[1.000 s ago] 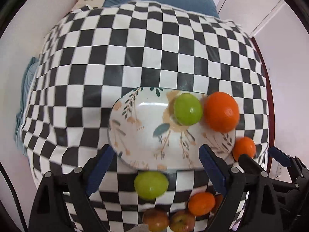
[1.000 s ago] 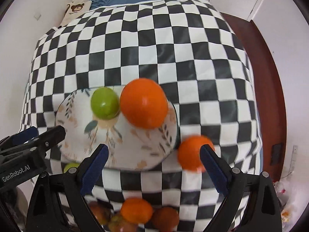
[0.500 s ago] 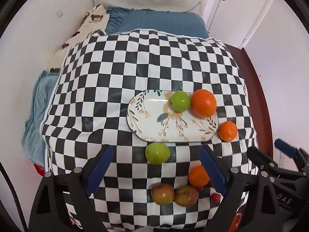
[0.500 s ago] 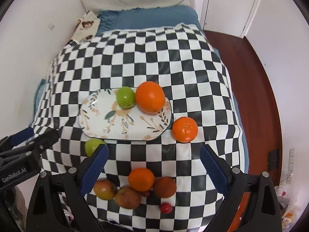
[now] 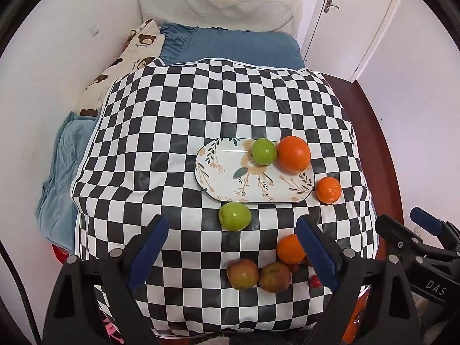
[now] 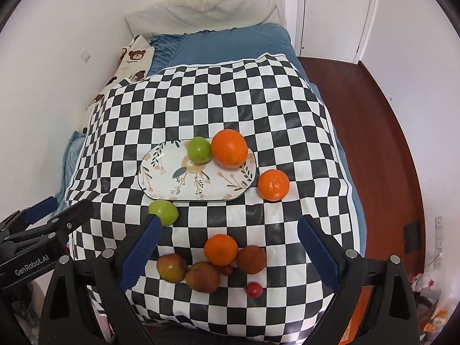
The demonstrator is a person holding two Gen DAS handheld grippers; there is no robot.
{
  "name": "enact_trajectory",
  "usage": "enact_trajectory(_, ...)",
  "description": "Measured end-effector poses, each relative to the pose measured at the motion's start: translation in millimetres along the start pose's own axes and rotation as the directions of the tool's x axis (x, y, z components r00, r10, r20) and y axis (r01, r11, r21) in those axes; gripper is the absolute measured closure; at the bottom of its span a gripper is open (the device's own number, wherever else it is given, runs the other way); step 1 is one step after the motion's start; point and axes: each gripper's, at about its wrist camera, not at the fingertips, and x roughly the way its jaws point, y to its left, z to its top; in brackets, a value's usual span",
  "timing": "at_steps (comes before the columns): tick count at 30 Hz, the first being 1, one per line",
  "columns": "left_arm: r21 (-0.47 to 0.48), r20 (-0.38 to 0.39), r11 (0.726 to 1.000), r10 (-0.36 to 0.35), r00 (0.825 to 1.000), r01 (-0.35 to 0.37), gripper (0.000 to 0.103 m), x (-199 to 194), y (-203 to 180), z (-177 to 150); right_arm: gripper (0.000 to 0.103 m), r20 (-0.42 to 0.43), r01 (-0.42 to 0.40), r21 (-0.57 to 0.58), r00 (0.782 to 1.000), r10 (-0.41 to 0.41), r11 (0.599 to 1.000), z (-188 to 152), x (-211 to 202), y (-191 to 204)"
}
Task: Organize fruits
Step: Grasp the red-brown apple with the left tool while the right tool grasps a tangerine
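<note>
Hovering wide open and empty above the checkered tablecloth (image 6: 258, 92): left gripper (image 5: 230, 247) and right gripper (image 6: 230, 247), well back from the fruit. Already resting on the floral oval plate (image 6: 161, 172): a green apple (image 6: 199, 150) touching a large orange (image 6: 229, 148). Probably next, the loose green apple (image 5: 235, 216) just beside the plate's near rim, calling for closing squarely across its widest part before lifting.

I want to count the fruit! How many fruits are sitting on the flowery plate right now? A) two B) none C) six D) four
A: only a green apple and a big orange sit on the plate; the other fruits lie on the checkered cloth.
</note>
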Motion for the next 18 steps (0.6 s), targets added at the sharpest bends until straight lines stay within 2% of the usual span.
enact_trajectory(4,-0.012,-0.018,1.000,-0.006,1.000,0.006,0.012,4,2,-5,0.005,0.000,-0.036,0.018,0.999,0.036,0.999,-3,-2,-1)
enact_trajectory(6,-0.020,-0.051,1.000,-0.006,0.999,0.005,0.001,14,4,-8,0.001,-0.016,-0.061,0.032,0.998,0.062,0.998,-6,6,-4)
enact_trajectory(9,-0.022,-0.093,0.999,0.022,0.995,-0.024,0.001,36,8,-14,0.001,-0.081,-0.095,0.065,0.992,0.100,0.993,-11,33,-13)
enact_trajectory(11,-0.017,-0.148,0.999,0.038,0.988,-0.041,0.001,59,11,-22,0.001,-0.139,-0.109,0.096,0.983,0.122,0.989,-17,55,-20)
enact_trajectory(13,-0.025,-0.212,0.999,0.039,0.977,-0.045,0.001,82,14,-31,0.001,-0.190,-0.121,0.132,0.971,0.145,0.984,-25,80,-29)
enact_trajectory(15,-0.055,-0.288,0.998,0.019,0.958,-0.036,0.001,108,19,-44,0.001,-0.232,-0.132,0.157,0.958,0.166,0.979,-34,102,-36)
enact_trajectory(18,-0.116,-0.396,0.993,-0.038,0.917,-0.009,0.001,144,26,-62,0.004,-0.284,-0.145,0.194,0.938,0.197,0.970,-47,132,-43)
